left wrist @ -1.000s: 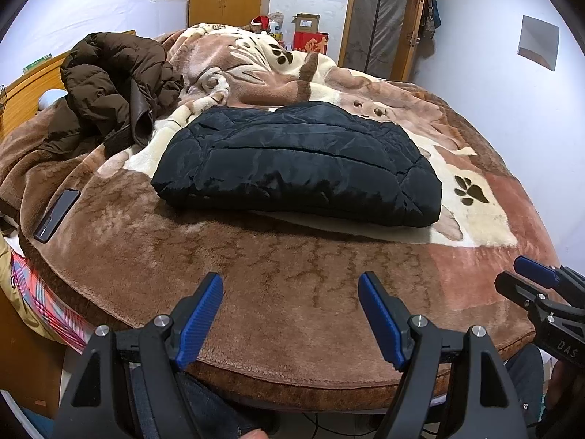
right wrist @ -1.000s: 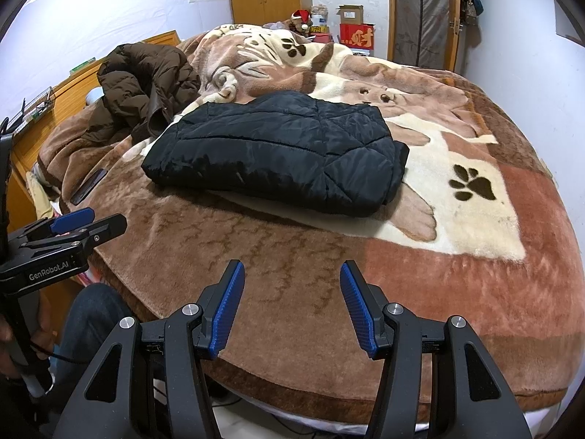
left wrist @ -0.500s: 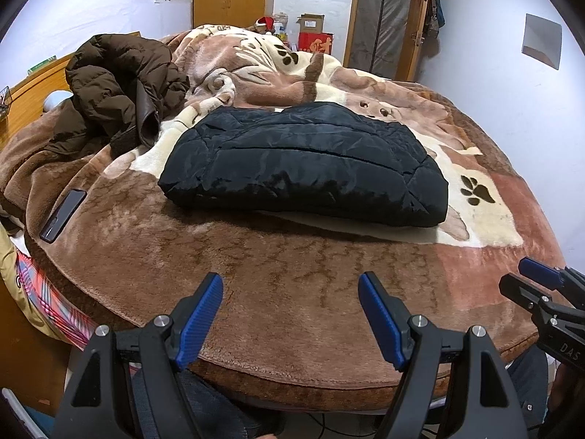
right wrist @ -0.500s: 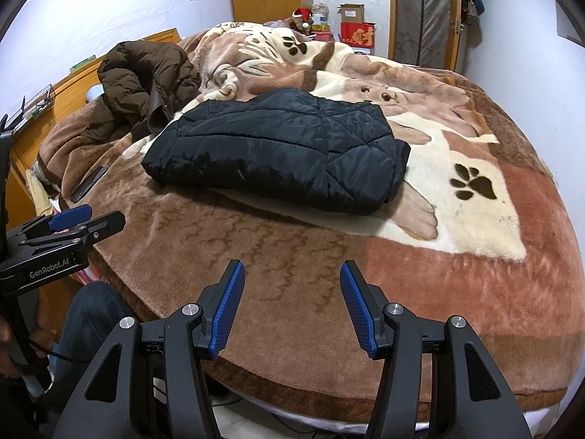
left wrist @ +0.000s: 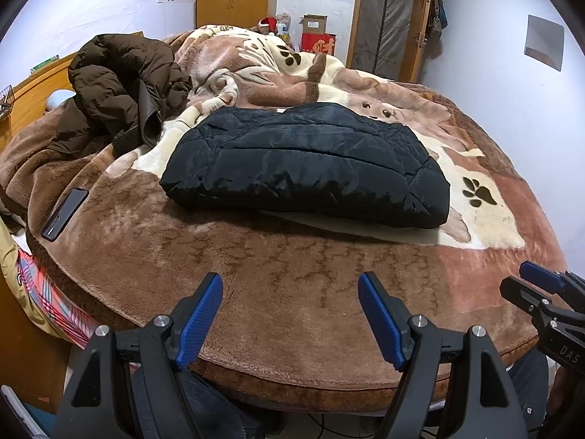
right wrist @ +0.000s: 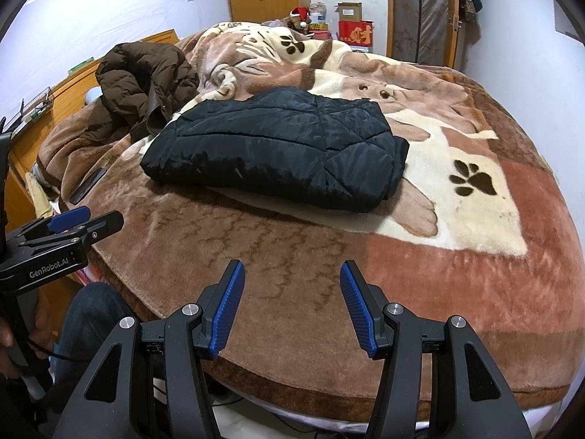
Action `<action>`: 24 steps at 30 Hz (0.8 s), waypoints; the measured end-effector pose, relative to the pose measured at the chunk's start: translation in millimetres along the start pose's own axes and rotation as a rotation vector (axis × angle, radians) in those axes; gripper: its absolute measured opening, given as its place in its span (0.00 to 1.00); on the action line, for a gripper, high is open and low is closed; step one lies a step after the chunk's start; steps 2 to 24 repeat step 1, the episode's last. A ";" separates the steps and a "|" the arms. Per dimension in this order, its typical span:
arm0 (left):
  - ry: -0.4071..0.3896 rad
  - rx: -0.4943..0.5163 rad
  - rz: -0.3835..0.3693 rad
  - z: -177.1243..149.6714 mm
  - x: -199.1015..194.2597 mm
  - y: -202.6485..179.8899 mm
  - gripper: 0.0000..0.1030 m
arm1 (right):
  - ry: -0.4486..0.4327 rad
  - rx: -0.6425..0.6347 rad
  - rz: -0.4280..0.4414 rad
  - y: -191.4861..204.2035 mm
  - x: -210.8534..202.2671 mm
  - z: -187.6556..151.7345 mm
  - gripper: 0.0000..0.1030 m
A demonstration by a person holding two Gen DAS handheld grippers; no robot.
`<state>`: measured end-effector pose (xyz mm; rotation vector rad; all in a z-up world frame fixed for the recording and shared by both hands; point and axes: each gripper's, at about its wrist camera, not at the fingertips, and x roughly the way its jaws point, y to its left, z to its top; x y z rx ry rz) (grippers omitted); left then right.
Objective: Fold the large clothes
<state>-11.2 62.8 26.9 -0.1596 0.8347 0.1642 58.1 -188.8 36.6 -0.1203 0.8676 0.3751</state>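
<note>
A black quilted jacket (left wrist: 307,168) (right wrist: 278,153) lies folded into a thick rectangle in the middle of the bed. A brown puffer coat (left wrist: 120,87) (right wrist: 142,84) sits crumpled in a heap at the back left. My left gripper (left wrist: 290,296) hovers open over the near edge of the brown blanket (left wrist: 292,292), well short of the black jacket, with nothing between its blue pads. My right gripper (right wrist: 291,285) is likewise open and empty above the blanket's front edge (right wrist: 292,256). Each gripper shows at the side of the other's view.
A dark phone (left wrist: 65,213) (right wrist: 89,185) lies on the blanket at the left edge. A wooden headboard (right wrist: 65,91) runs along the left. Boxes (left wrist: 317,36) and a doorway (left wrist: 387,22) stand beyond the bed. A person's jeans-clad leg (right wrist: 87,318) shows below the bed edge.
The left wrist view has shifted slightly, so the bed and jackets sit a little further right and lower. The right view is unchanged. Both grippers stay open.
</note>
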 end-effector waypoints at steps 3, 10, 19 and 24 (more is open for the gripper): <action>0.002 -0.001 0.004 0.1 0.1 -0.9 0.76 | 0.000 0.000 0.000 -1.0 0.4 0.6 0.53; 0.002 -0.001 0.004 0.1 0.1 -0.9 0.76 | 0.000 0.000 0.000 -1.0 0.4 0.6 0.53; 0.002 -0.001 0.004 0.1 0.1 -0.9 0.76 | 0.000 0.000 0.000 -1.0 0.4 0.6 0.53; 0.002 -0.001 0.004 0.1 0.1 -0.9 0.76 | 0.000 0.000 0.000 -1.0 0.4 0.6 0.53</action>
